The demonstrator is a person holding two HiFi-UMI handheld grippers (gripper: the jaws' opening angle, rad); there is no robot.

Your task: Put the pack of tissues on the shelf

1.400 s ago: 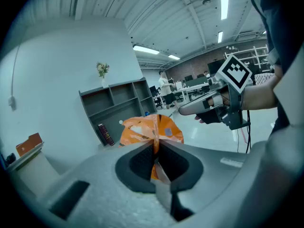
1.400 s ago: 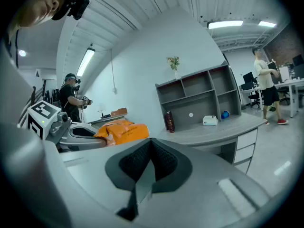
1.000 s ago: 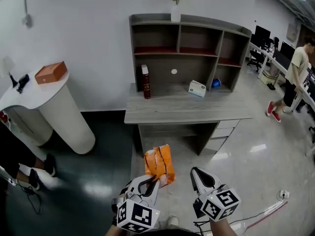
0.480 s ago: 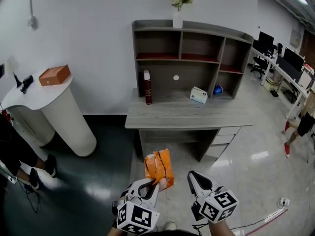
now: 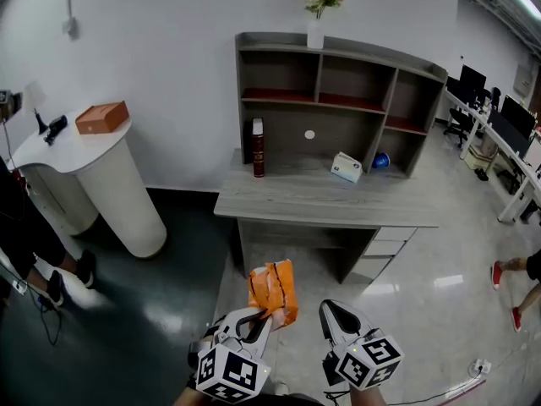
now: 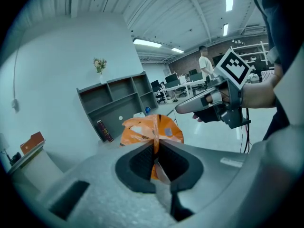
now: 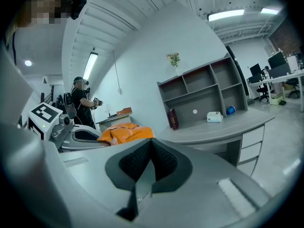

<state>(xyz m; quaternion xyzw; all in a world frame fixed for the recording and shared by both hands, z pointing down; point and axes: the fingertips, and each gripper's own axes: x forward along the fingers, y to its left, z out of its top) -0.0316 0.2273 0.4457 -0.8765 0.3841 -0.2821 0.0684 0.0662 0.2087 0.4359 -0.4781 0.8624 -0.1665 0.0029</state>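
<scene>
Since a second ago the person (image 5: 520, 286) in red shoes on the right has walked nearly out of the head view, so only legs show at the edge, and the desk (image 5: 321, 205) with its shelf (image 5: 338, 100) sits a little further right in that view. My left gripper (image 5: 260, 315) is clamped on the pack of tissues (image 5: 272, 290), an orange crinkled pack pinched at its near edge between the pads and sticking out ahead of the jaws, in the air over the pale floor in front of the desk. My right gripper (image 5: 331, 309) hangs just beside it on the right, jaws pressed together with nothing between them. On the desk under the shelf stand a dark red book (image 5: 258, 146), upright at the left, a small white box (image 5: 345, 167) and a blue ball (image 5: 382, 160). A vase of flowers (image 5: 316, 11) stands on top of the shelf. Off to the left a brown box (image 5: 101, 117) lies on a white rounded counter (image 5: 110, 193).
</scene>
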